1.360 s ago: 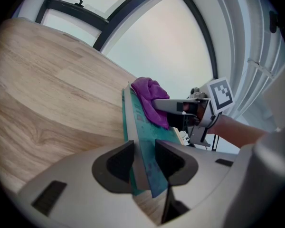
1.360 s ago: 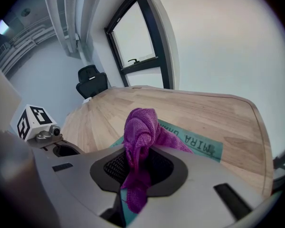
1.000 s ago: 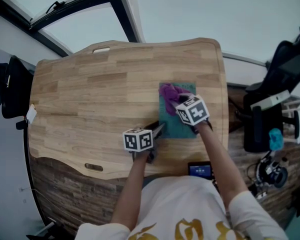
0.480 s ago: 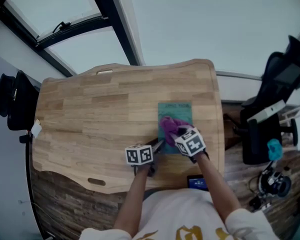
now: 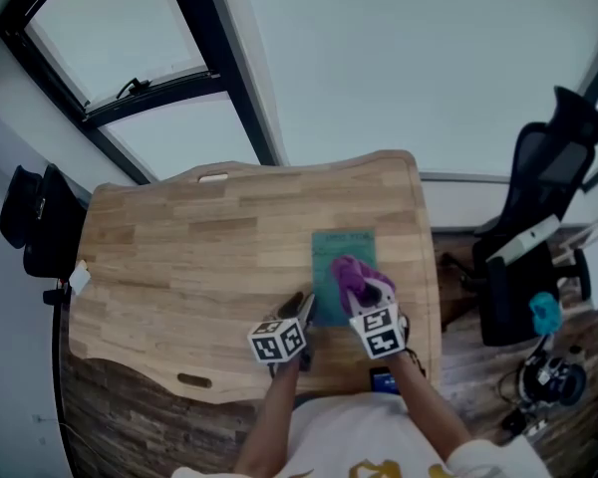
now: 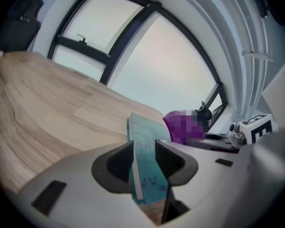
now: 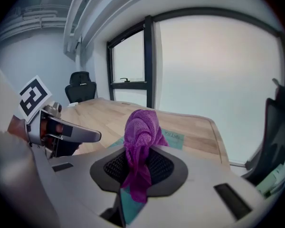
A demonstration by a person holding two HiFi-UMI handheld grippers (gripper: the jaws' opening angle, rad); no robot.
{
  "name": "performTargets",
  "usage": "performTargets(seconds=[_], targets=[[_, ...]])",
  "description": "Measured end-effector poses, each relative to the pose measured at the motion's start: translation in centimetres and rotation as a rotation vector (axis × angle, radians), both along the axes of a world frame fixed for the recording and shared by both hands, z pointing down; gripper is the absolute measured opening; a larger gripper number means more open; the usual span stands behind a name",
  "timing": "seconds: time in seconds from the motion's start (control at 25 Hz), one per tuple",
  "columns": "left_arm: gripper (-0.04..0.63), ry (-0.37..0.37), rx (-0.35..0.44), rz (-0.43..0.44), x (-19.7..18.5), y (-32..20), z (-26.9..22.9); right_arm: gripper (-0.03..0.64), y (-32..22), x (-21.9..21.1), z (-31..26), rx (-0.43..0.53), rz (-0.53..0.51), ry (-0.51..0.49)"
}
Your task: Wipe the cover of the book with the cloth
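You are pinching the near left edge of the teal book [image 5: 339, 252] in your left gripper [image 5: 301, 312]. Its jaws are partly closed on the book's thickness, probably to steady it on the wooden table [image 5: 179, 257] during wiping. Your right gripper [image 7: 138, 167] is clamping a bunched purple cloth [image 7: 141, 132]. The cloth is sitting over the cover's near half, apparently touching it, just right of the left jaws.

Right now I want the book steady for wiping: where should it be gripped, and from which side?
By its near left edge, from the left, level with the table. The book lies flat and thin, and the cloth in the right gripper sits on its cover. The left gripper clamps that edge now.
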State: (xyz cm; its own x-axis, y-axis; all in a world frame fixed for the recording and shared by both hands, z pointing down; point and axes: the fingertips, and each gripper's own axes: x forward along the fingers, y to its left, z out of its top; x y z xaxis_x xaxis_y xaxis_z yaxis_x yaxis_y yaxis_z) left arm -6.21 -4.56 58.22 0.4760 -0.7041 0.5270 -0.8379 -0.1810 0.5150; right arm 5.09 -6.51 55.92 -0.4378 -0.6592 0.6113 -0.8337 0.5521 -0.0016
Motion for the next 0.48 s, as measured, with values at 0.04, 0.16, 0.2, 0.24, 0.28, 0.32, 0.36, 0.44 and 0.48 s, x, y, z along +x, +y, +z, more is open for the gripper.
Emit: performTargets(seconds=[0.04,0.16,0.2,0.24,0.28,0.32,0.36,0.44,0.48], targets=[[0.143,-0.037,0.045,-0.004,-0.2,-0.3,-1.2,0.073,0.0,0.1,-0.7,0.032,0.008,-0.003],[0.128,-0.136,0.181,-0.006,0.0,-1.2,-4.6,0.073,0.2,-0.1,-3.0,0.113,0.02,-0.014],[0.109,-0.167,0.224,-0.004,0.2,-1.4,-5.7,0.074,0.2,-0.2,-3.7,0.136,0.024,-0.022],[0.098,-0.198,0.266,0.002,0.4,-1.7,-6.8,0.074,0.1,-0.3,-4.3,0.157,0.028,-0.028],[0.084,-0.228,0.304,0.01,0.7,-1.9,-7.8,0.074,0.1,-0.3,-4.9,0.172,0.029,-0.03],[0.056,-0.254,0.339,0.02,0.9,-2.1,-8.8,0.074,0.2,-0.2,-5.5,0.182,0.032,-0.03],[0.022,-0.272,0.368,0.027,1.1,-2.3,-9.7,0.074,0.2,-0.1,-6.0,0.19,0.038,-0.032],[0.002,-0.28,0.408,0.036,1.6,-2.7,-11.1,0.074,0.1,0.4,-6.5,0.201,0.053,-0.035],[0.002,-0.276,0.42,0.038,1.7,-2.8,-11.6,0.074,0.1,0.8,-6.6,0.201,0.059,-0.034]])
